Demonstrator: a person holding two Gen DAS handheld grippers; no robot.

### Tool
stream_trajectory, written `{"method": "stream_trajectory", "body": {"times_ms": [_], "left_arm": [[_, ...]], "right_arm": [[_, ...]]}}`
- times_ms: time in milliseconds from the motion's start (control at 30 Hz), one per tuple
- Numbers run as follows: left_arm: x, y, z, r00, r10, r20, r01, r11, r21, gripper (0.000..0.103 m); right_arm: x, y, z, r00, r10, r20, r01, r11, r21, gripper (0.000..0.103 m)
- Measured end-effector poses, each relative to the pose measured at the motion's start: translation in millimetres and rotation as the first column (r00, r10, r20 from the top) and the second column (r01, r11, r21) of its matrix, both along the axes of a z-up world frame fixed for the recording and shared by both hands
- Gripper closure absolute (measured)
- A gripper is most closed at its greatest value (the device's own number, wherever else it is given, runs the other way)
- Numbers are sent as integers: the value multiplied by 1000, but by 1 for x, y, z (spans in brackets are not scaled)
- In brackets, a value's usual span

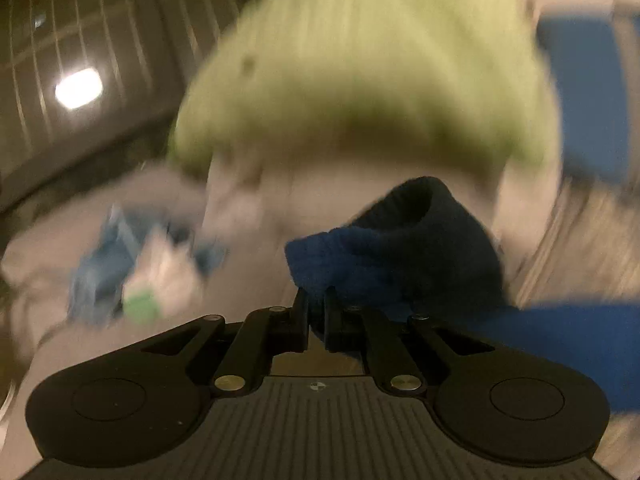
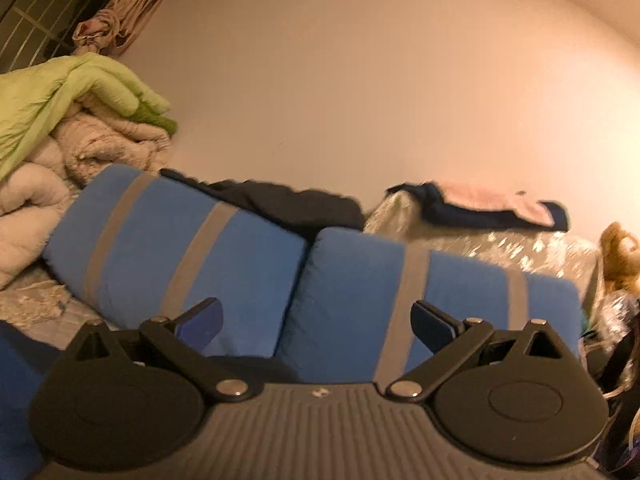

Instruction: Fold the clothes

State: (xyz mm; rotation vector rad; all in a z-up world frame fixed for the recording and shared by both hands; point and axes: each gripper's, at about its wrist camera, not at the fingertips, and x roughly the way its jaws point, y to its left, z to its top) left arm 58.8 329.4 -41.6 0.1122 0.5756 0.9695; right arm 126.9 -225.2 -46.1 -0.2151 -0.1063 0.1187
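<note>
In the blurred left wrist view my left gripper [image 1: 316,300] is shut on a fold of a dark blue knit garment [image 1: 396,248], which bunches up just beyond the fingertips and trails off to the lower right. In the right wrist view my right gripper [image 2: 316,316] is open with nothing between its fingers, facing two blue pillows. A strip of the same dark blue cloth [image 2: 16,364] shows at that view's lower left edge. A dark garment [image 2: 280,204] lies behind the pillows, and a pink and navy one [image 2: 492,206] lies on a shiny wrapped bundle.
A lime-green quilt [image 1: 360,64] looms ahead of the left gripper; it also lies on a beige blanket pile [image 2: 100,148]. Two blue pillows with grey stripes [image 2: 192,248] rest against a plain wall. A shiny wrapped bundle [image 2: 500,248], a stuffed toy [image 2: 620,252], small blue and white items [image 1: 140,268].
</note>
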Motion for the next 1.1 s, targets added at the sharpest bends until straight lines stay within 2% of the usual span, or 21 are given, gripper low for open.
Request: {"method": "stream_trajectory", "body": {"times_ms": [100, 267, 333, 400, 467, 567, 667, 733, 767, 833, 933, 1033, 1100], "left_arm": [[-13, 15, -39, 997, 57, -57, -61, 995, -77, 95], [-19, 16, -55, 992, 95, -80, -104, 988, -118, 88], [-23, 17, -54, 989, 121, -80, -130, 983, -132, 80], [-30, 14, -52, 982, 172, -76, -181, 976, -122, 57], [-36, 14, -50, 976, 207, -61, -213, 969, -122, 48], [-48, 13, -44, 976, 216, -19, -217, 964, -152, 44], [-58, 19, -31, 978, 198, 73, -181, 965, -190, 43], [-62, 30, -23, 976, 140, 164, -106, 974, -202, 37], [-63, 36, -21, 973, 111, 204, -67, 976, -209, 31], [-63, 54, -20, 964, 68, 258, 3, 964, -267, 30], [-63, 81, -23, 937, 61, 345, 71, 931, -358, 30], [-55, 98, -27, 931, 54, 360, 100, 913, -395, 30], [-46, 101, -31, 944, 58, 325, 88, 905, -416, 31]], "right_arm": [[2, 0, -1, 1000, 12, -19, -12, 1000, 3, 0], [11, 1, -5, 998, -16, -65, 15, 1000, -19, 0], [10, 1, -6, 998, -22, -53, 21, 1000, -22, 0], [7, 2, -5, 999, -23, -27, 22, 999, -26, 0], [4, 2, -6, 1000, -23, -9, 22, 999, -35, 0], [4, 3, -5, 1000, -18, -12, 18, 999, -39, 0], [4, 2, -5, 1000, -19, -18, 18, 999, -36, 0], [5, 1, -5, 999, -23, -23, 22, 999, -34, 0], [5, 1, -6, 999, -23, -26, 23, 999, -33, 0], [5, 1, -6, 999, -28, -27, 27, 999, -32, 0], [4, 1, -6, 999, -32, -20, 31, 999, -34, 0], [5, 3, -7, 999, -34, -18, 33, 999, -41, 0], [6, 6, -9, 999, -36, -25, 35, 998, -52, 0]]}}
